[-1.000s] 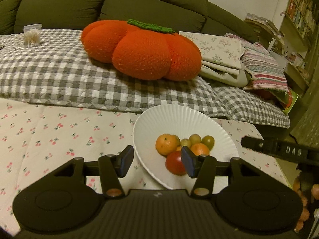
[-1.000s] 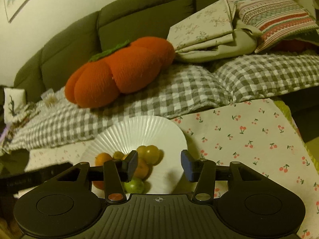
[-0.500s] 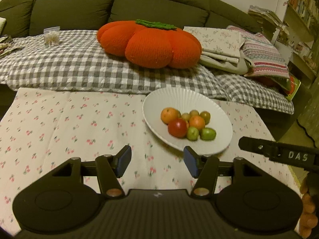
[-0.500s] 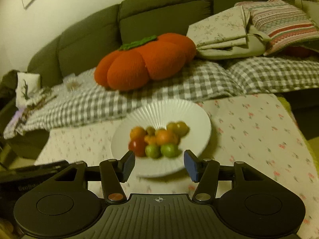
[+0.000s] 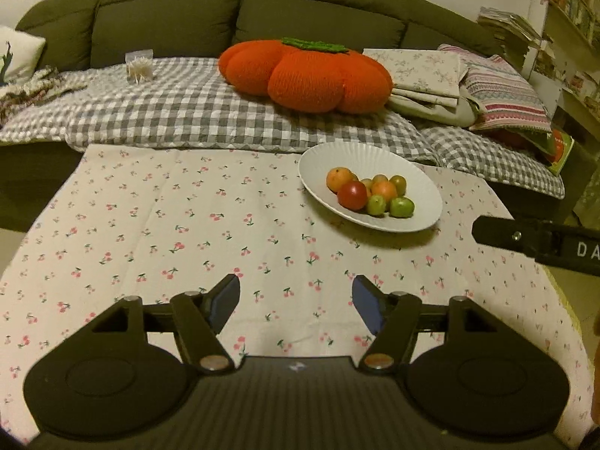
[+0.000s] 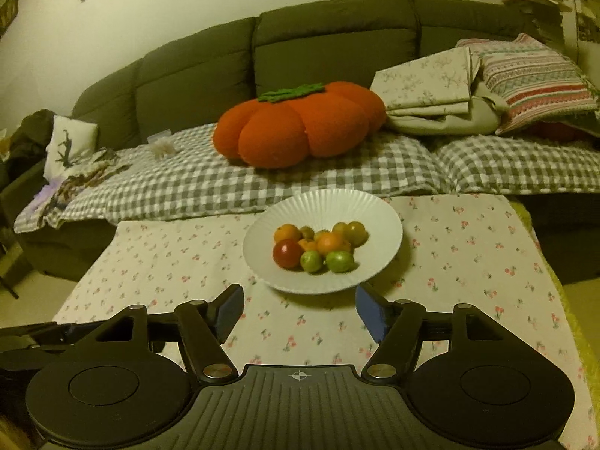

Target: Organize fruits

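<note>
Distance from the plate (image 5: 420, 221) has grown over the last second: a second ago its rim was partly hidden behind both sets of fingers, and now bare cherry-print tablecloth (image 5: 187, 232) is seen between it and the left gripper (image 5: 296, 302), while the right gripper (image 6: 300, 309) is framed just short of the near rim. Both sets of jaws are opening, wider than before, and nothing is held between them. The fruits (image 6: 317, 249), one red, some orange and green, are gathered in the plate; none is seen on the cloth. The sorting is probably complete, though small pieces could be missed in this dim light.
</note>
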`<state>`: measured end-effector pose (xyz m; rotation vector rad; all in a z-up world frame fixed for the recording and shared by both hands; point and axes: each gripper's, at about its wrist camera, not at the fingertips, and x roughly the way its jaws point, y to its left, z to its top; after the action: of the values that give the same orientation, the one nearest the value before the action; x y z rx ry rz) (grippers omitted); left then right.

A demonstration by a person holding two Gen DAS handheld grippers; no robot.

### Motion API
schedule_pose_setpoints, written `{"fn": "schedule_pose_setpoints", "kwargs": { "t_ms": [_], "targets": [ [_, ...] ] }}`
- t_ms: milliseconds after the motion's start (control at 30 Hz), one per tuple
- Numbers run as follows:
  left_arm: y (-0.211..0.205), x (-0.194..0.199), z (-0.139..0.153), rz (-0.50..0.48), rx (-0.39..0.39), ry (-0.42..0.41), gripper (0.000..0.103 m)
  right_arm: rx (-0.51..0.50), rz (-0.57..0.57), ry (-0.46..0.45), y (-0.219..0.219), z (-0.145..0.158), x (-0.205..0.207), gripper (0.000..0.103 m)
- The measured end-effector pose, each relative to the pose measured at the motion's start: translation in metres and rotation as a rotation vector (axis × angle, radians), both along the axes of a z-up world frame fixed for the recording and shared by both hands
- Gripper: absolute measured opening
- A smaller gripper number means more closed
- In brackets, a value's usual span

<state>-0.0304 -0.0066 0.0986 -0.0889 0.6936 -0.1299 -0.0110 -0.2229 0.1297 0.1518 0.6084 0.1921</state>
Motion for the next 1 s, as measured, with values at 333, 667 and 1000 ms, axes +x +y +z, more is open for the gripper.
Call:
{"fn": "schedule_pose_setpoints", "kwargs": {
  "t_ms": [333, 667, 1000],
  "targets": [
    [-0.001, -0.004, -0.004, 0.008, 0.075, -0.032, 0.074, -0.028, -0.021, 0.006, 0.006, -0.012, -0.036, 0.077],
    [0.005, -0.002, -0.008, 0.045, 0.105, -0.035, 0.089, -0.055, -0.024, 0.033, 0.012, -0.027, -0.031, 0.091],
    [0.004, -0.002, -0.008, 0.053, 0.117, -0.04, 0.101, -0.059, -0.024, 0.047, 0.017, -0.033, -0.03, 0.099]
  ]
}}
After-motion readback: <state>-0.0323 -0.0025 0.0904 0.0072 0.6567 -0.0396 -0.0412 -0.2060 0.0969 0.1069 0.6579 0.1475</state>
